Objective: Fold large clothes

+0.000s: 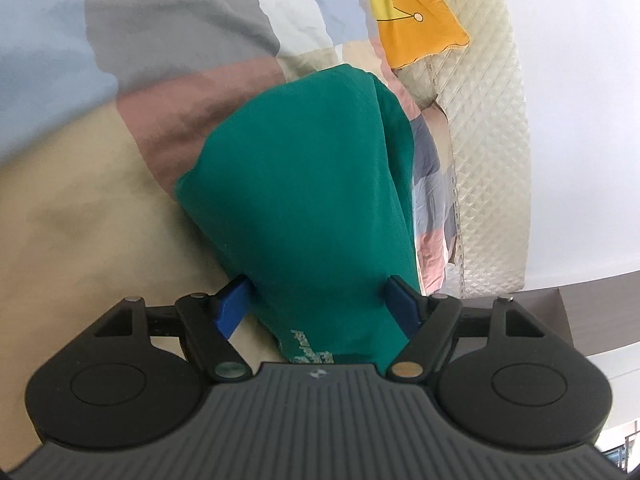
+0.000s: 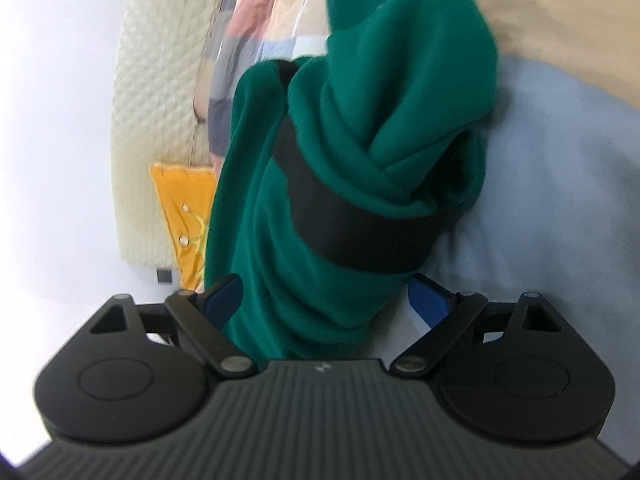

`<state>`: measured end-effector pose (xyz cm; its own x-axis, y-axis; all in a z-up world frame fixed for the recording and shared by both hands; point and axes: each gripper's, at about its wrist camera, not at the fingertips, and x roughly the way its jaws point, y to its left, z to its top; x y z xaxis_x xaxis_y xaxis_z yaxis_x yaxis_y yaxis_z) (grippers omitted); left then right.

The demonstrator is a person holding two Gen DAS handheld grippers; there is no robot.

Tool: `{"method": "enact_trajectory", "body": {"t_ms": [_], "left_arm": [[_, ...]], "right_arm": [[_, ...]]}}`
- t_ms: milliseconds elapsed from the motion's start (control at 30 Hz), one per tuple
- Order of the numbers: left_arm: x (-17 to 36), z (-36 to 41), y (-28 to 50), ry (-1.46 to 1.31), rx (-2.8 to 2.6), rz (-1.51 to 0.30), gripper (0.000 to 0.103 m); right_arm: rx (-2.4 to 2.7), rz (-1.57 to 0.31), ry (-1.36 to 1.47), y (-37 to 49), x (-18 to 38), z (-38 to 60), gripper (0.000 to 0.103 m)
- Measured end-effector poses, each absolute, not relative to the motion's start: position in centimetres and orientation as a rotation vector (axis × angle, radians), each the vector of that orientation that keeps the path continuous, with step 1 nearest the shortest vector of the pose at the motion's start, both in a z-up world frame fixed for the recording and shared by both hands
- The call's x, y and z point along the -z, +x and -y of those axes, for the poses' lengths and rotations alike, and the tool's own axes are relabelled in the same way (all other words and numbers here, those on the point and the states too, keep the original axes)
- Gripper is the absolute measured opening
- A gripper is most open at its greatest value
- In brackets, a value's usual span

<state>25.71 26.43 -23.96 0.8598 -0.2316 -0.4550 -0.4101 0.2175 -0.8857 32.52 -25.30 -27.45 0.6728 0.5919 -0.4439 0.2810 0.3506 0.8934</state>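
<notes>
On the patchwork bedspread (image 1: 72,200), near its quilted edge, the green garment (image 1: 304,200) lies bunched between the wide-spread jaws of the left gripper (image 1: 320,304), whose pads do not appear to press it. In the right gripper (image 2: 324,300), equally wide, soft twisted folds and a black band (image 2: 352,232) are seen; unclamped, the limp knit could slump and any fold be lost.

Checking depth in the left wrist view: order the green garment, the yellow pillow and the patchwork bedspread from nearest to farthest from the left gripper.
1. Green garment: between the left gripper's jaws.
2. Patchwork bedspread: underneath, spreading left.
3. Yellow pillow: top, by the quilted headboard.
</notes>
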Motion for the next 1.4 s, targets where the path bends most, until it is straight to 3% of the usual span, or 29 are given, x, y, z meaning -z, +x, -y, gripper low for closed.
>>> {"method": "enact_trajectory", "body": {"t_ms": [267, 400, 567, 600, 767, 967, 1400], "left_arm": [[26.8, -27.5, 26.7, -1.562, -0.124, -0.522, 0.078], [26.8, -27.5, 27.3, -1.541, -0.143, -0.523, 0.076], [25.7, -27.3, 27.7, -1.419, -0.181, -0.558, 0.046], [25.4, -27.2, 27.7, -1.391, -0.183, -0.563, 0.044], [23.5, -26.5, 27.0, -1.276, -0.193, -0.549, 0.034], [22.2, -26.5, 25.9, -1.237, -0.171, -0.511, 0.027], [16.4, -25.0, 20.2, -1.149, -0.070, -0.519, 0.025]], "right_arm": [[-0.230, -0.835, 1.306, 33.1, 28.8, 24.8, 0.092], [-0.248, -0.852, 1.302, 33.7, 29.5, 23.9, 0.078], [-0.264, -0.833, 1.247, 34.0, 28.3, 24.0, 0.050], [-0.266, -0.829, 1.240, 33.9, 28.0, 24.1, 0.043], [-0.287, -0.804, 1.191, 34.2, 26.3, 24.5, 0.032], [-0.338, -0.757, 1.165, 33.0, 24.7, 25.0, 0.029], [-0.395, -0.760, 1.074, 29.8, 19.6, 27.7, 0.028]]}}
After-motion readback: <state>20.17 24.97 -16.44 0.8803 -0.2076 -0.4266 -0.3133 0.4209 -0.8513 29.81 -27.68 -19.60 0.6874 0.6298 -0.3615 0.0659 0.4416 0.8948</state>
